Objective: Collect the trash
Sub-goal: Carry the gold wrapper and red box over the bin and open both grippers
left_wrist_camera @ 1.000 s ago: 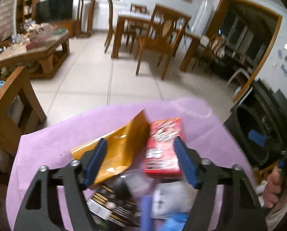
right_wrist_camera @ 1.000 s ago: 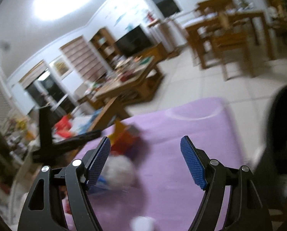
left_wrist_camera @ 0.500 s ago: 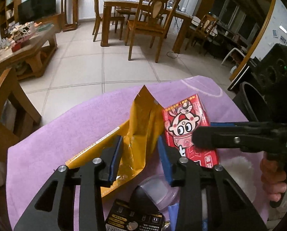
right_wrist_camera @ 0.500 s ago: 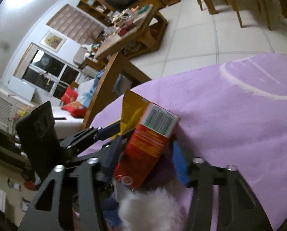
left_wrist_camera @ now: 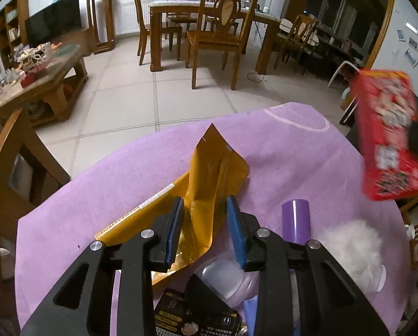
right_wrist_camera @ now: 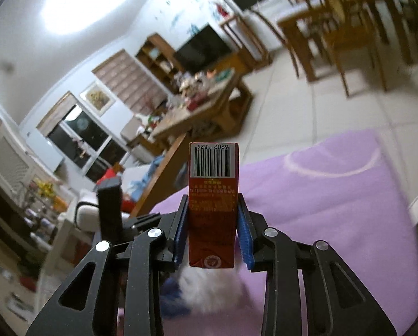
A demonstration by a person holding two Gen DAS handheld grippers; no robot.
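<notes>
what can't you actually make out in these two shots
- Red carton print: smeared by motion blur, left wrist view.
- Clear lidded container: half hidden behind the left claw, which is closed on the gold pouch.
- Black packet: cut off by the bottom edge.
- White fluffy item: blurred and covered by the carton in the right claw, right wrist view.
- Any trash bin: not identifiable.

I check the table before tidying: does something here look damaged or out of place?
Yes. The gold pouch on the purple cloth is torn open and crumpled, one corner sticking up. The red carton is off the table, in the right hand-held gripper.
</notes>
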